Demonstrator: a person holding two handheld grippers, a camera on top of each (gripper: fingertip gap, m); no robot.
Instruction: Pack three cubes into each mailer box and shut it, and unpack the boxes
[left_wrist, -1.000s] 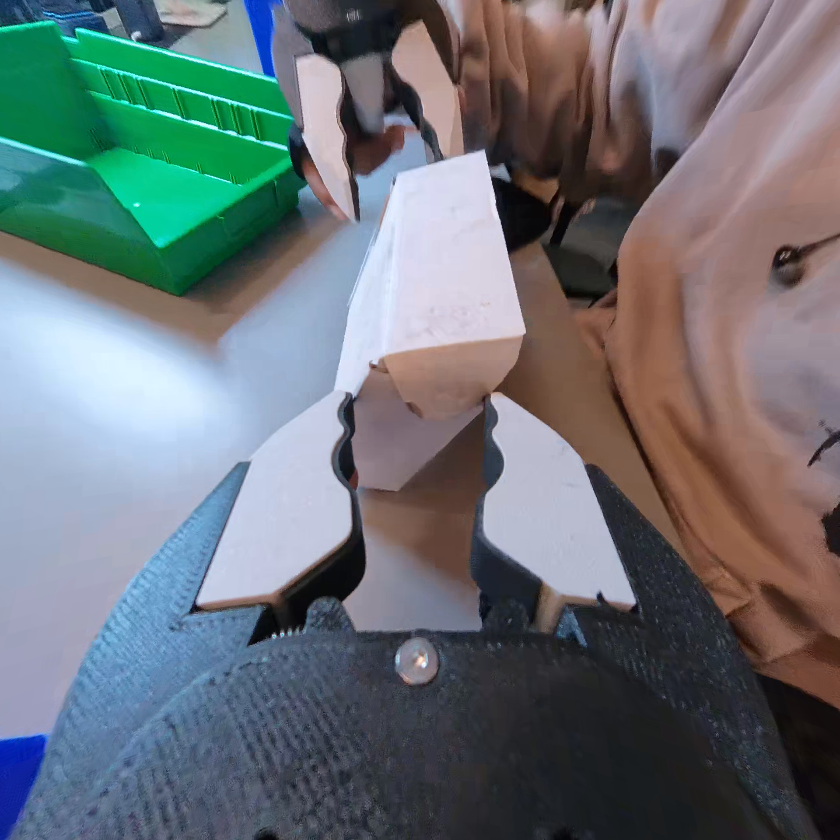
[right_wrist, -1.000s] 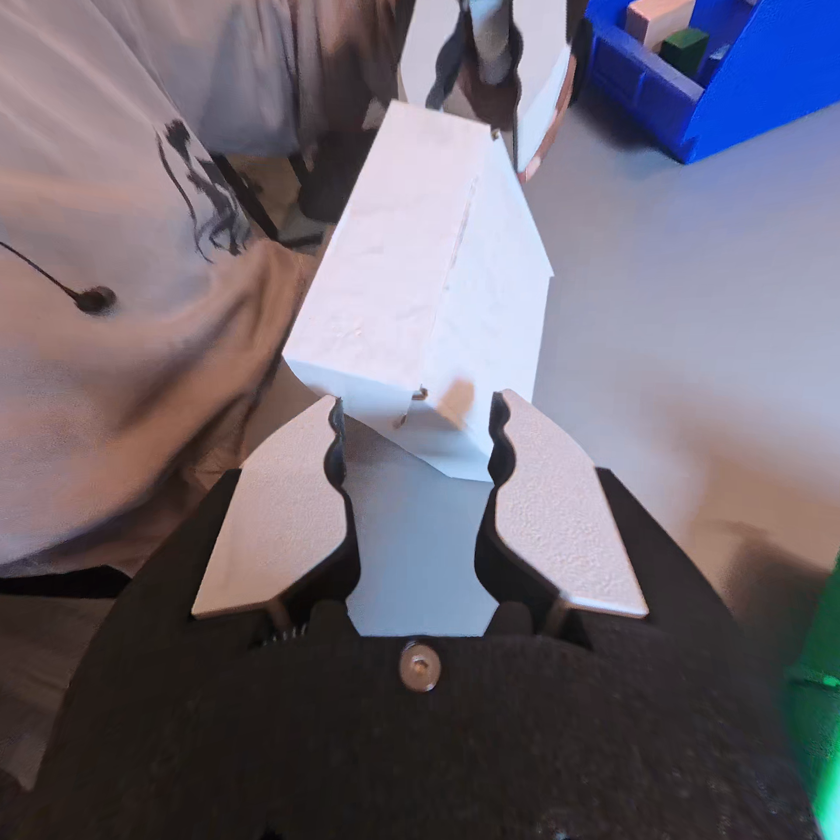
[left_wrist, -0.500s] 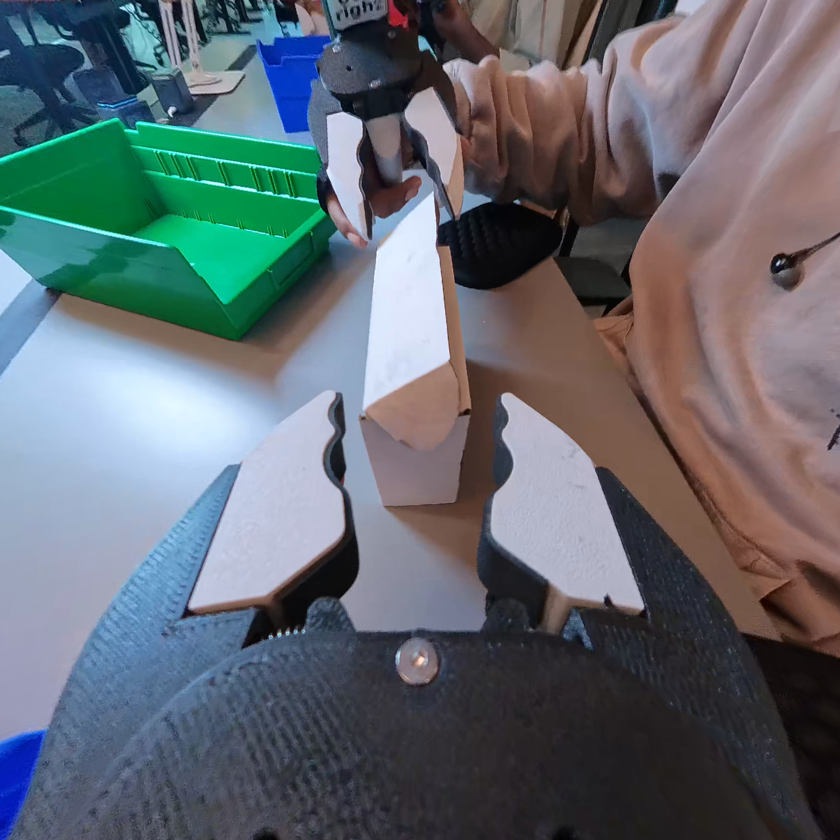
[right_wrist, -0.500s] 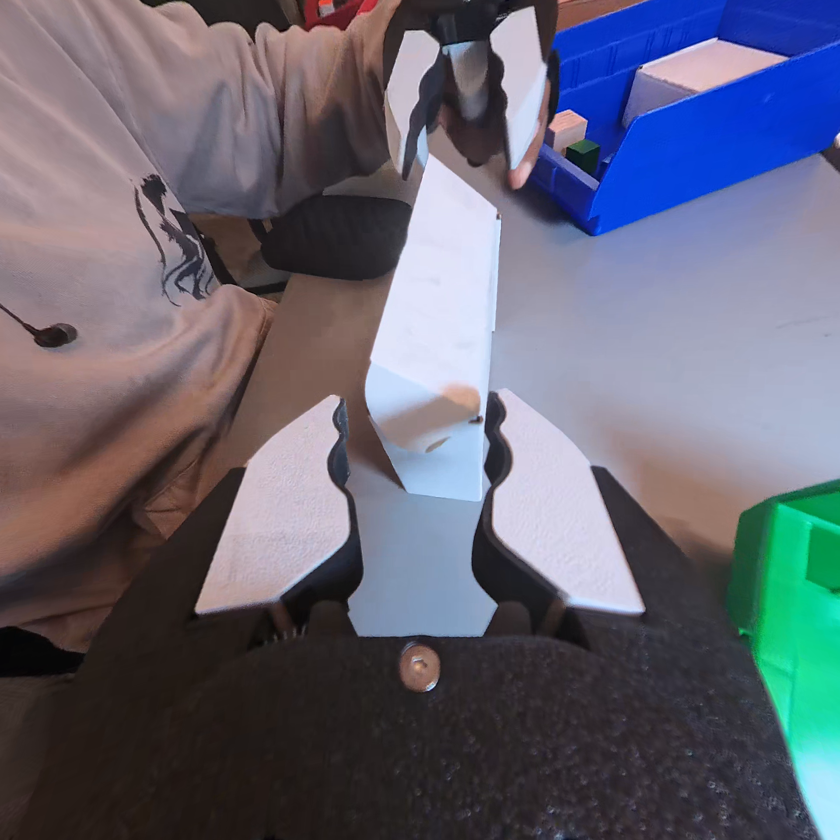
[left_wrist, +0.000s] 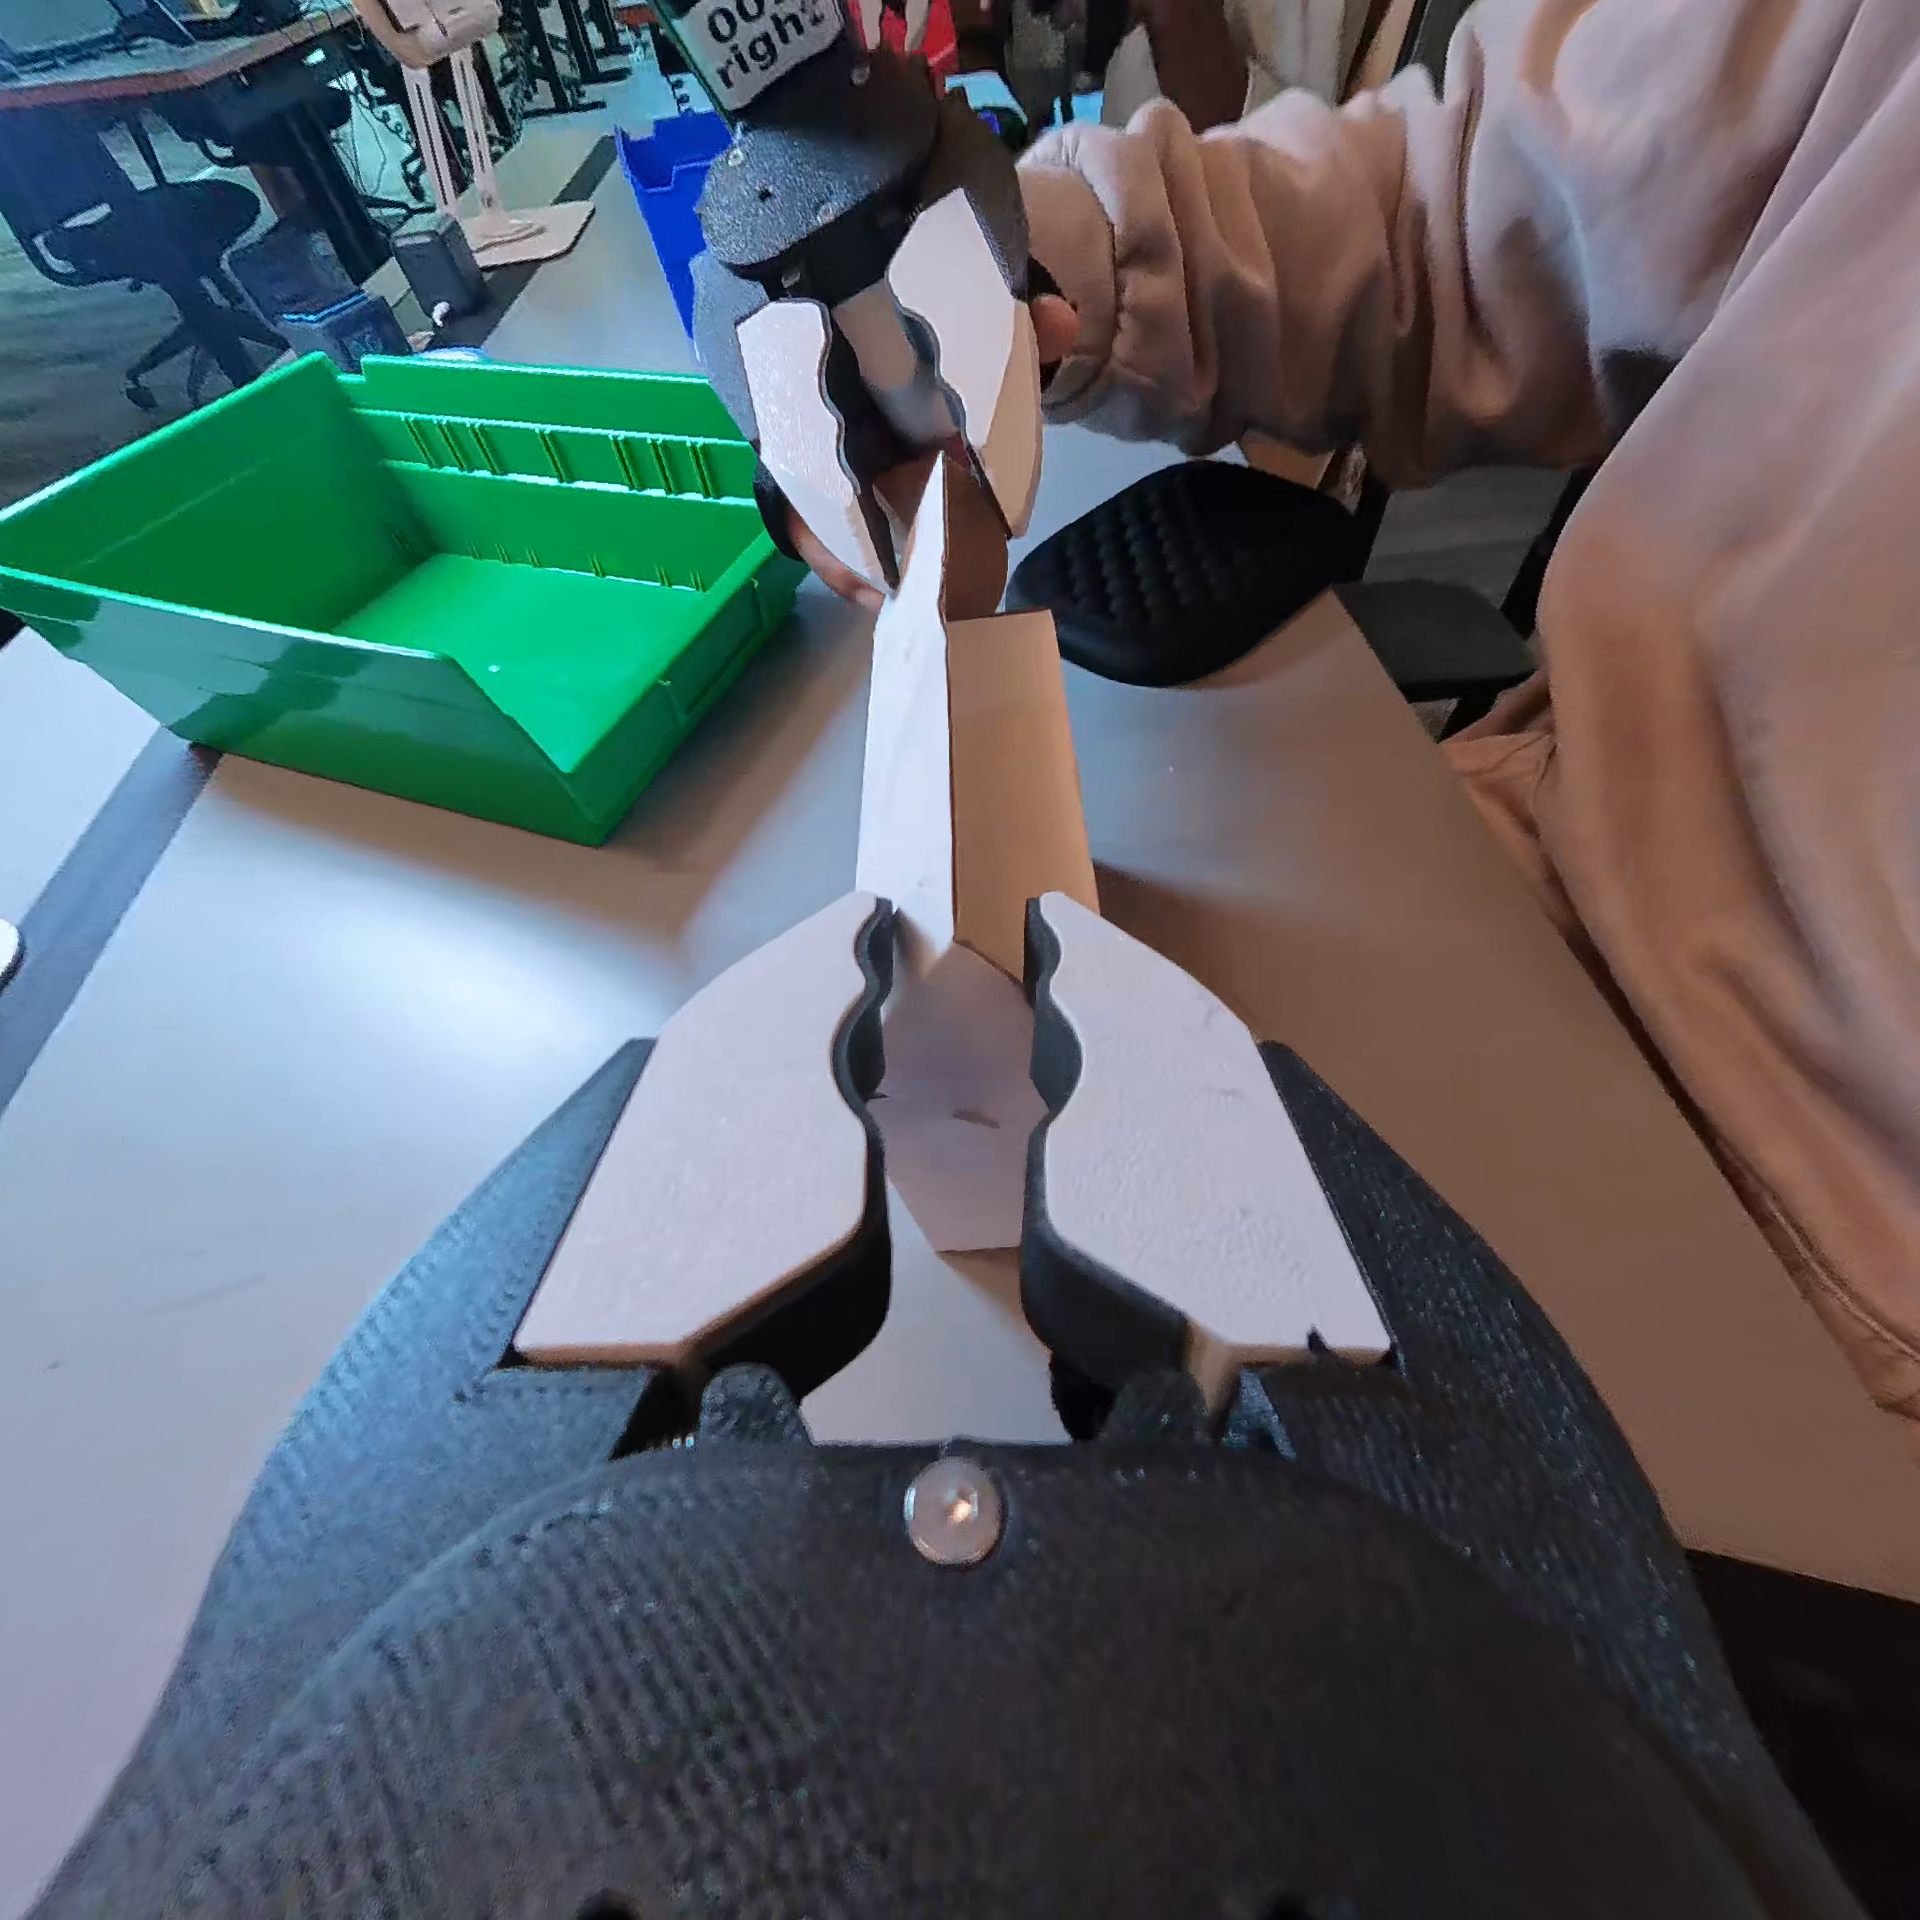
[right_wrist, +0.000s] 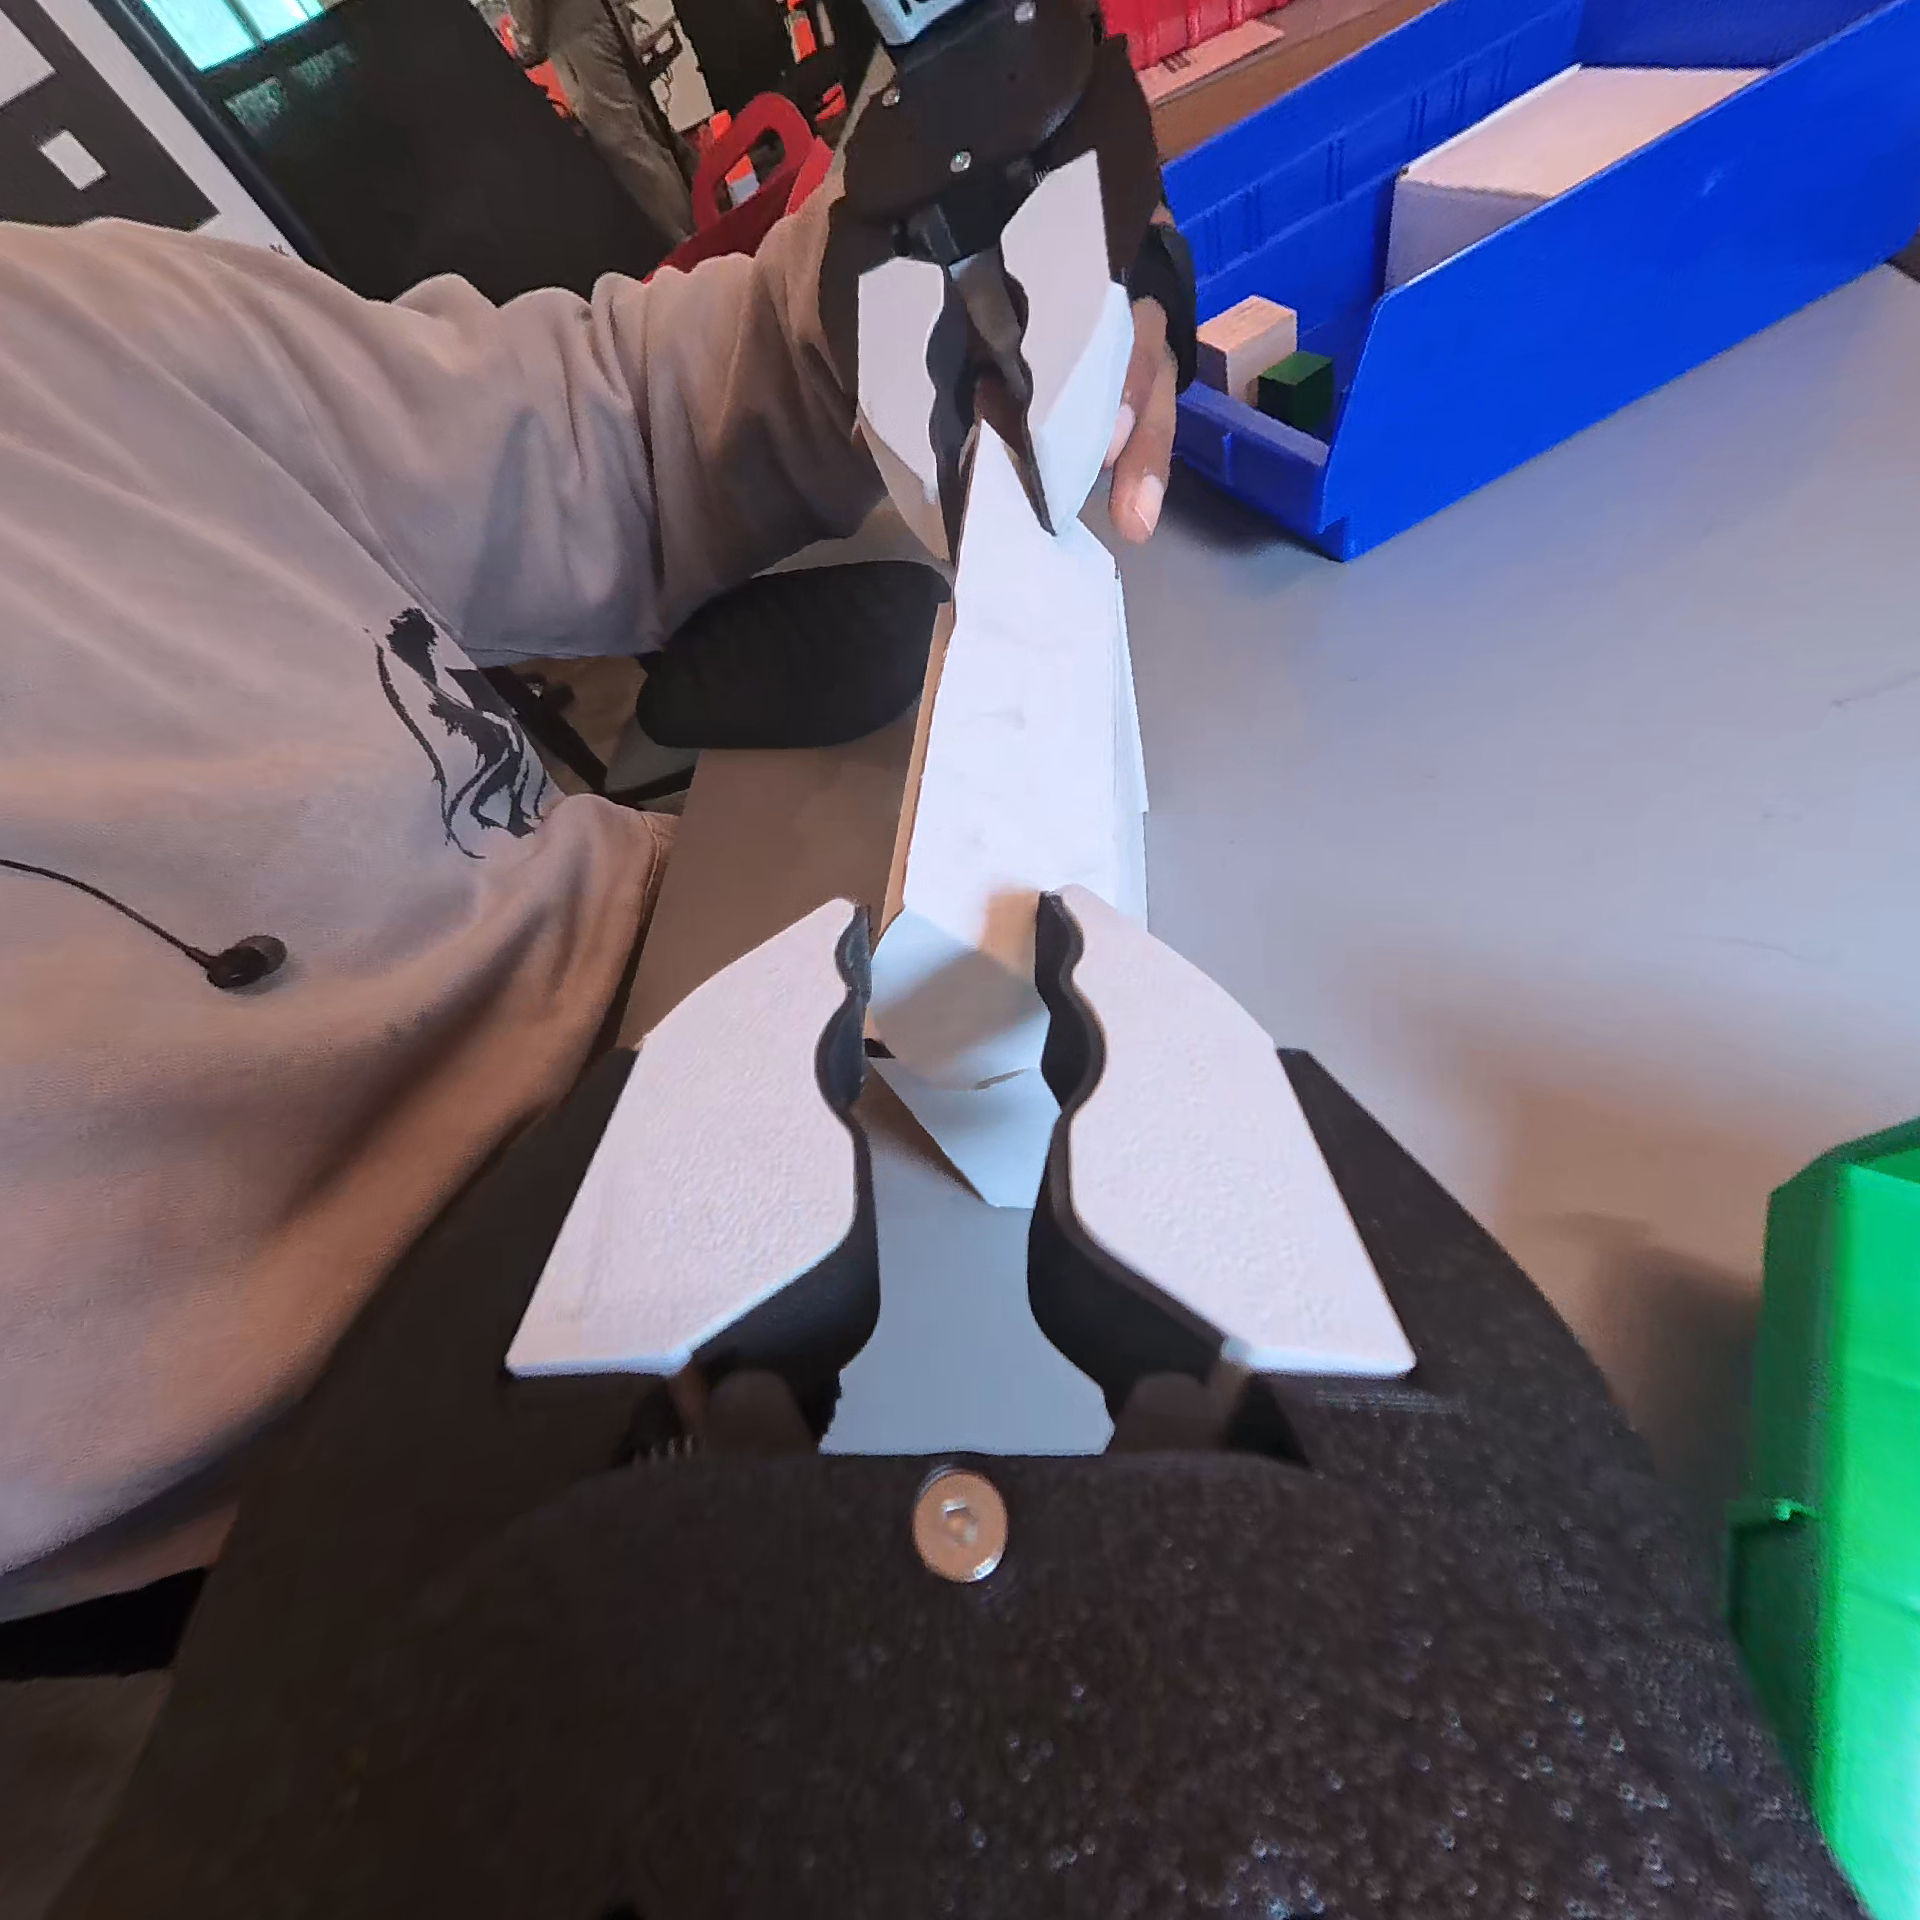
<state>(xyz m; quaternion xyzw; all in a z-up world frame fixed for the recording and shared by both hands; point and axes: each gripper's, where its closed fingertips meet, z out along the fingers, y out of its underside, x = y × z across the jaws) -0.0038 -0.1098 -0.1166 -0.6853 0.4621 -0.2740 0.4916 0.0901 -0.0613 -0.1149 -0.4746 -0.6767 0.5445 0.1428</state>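
Observation:
A white mailer box (left_wrist: 909, 769) with a brown cardboard inside lies on the grey table (left_wrist: 312, 1039) near its edge, stretched between my two grippers. Its white panel stands on edge beside a brown inner face (left_wrist: 1013, 779). My left gripper (left_wrist: 958, 925) is shut on the box's near end flap. My right gripper (left_wrist: 940, 520) pinches the far end. In the right wrist view the right gripper (right_wrist: 951, 925) is shut on its end of the box (right_wrist: 1029, 727), and the left gripper (right_wrist: 997, 488) holds the far end. No cubes show in this box.
An empty green bin (left_wrist: 447, 623) stands on the table beyond the box; its corner shows in the right wrist view (right_wrist: 1839, 1455). A blue bin (right_wrist: 1558, 312) holds a white box (right_wrist: 1538, 177), a wooden cube (right_wrist: 1242, 338) and a dark green cube (right_wrist: 1294, 384). The person's torso (left_wrist: 1714, 727) and a black chair seat (left_wrist: 1184, 561) are close. The gap from one gripper's tips to the other's is roughly 12 cm.
Both grippers' jaws have narrowed from wide open onto the box's ends. The box went from tilted to level, and its white panel now stands on edge.

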